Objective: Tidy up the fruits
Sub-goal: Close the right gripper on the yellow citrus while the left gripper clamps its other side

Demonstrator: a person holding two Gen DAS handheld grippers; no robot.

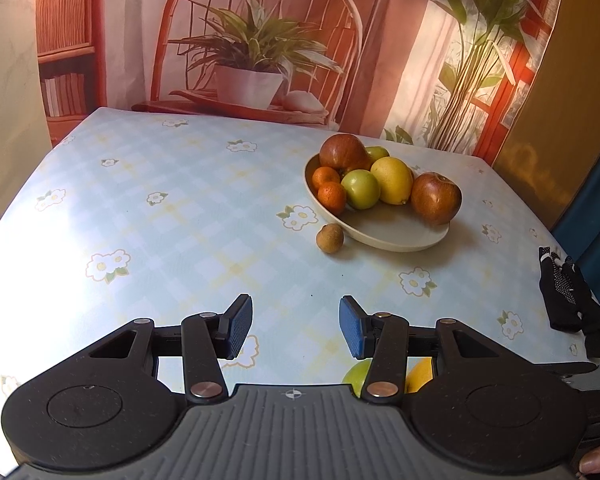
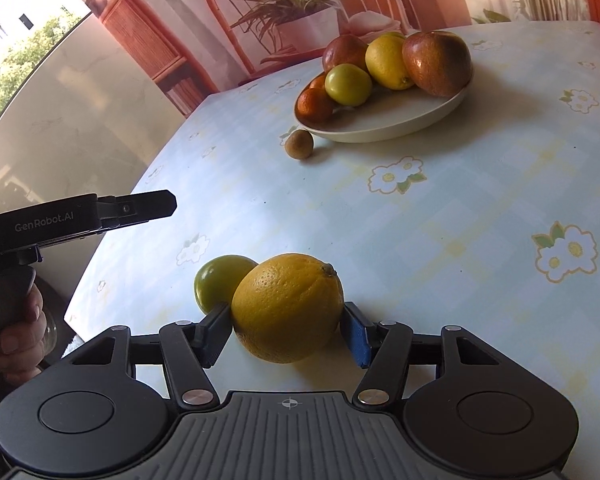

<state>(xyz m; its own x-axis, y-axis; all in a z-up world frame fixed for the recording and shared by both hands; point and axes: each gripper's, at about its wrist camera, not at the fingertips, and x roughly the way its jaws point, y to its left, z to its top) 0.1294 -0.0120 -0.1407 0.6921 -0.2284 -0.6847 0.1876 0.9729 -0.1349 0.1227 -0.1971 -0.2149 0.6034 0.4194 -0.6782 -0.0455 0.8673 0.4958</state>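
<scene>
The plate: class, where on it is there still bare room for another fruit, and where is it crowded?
The plate has bare room along its near rim, bordered by the red apple, the green fruit and the lemon. Its far half is crowded with piled fruit. The small brown fruit sits on the cloth beside the near-left rim. The right gripper has its pads against a yellow citrus.

Left gripper (image 1: 296, 326) black linkage arms, silver rivets, blue ribbed pads (image 1: 350, 328), grey ridged base with crosshair mark, right gripper (image 2: 288, 326) alike, white "GenRobot.AI" lettering, bare-skinned hand (image 2: 18, 336) on black handle
</scene>
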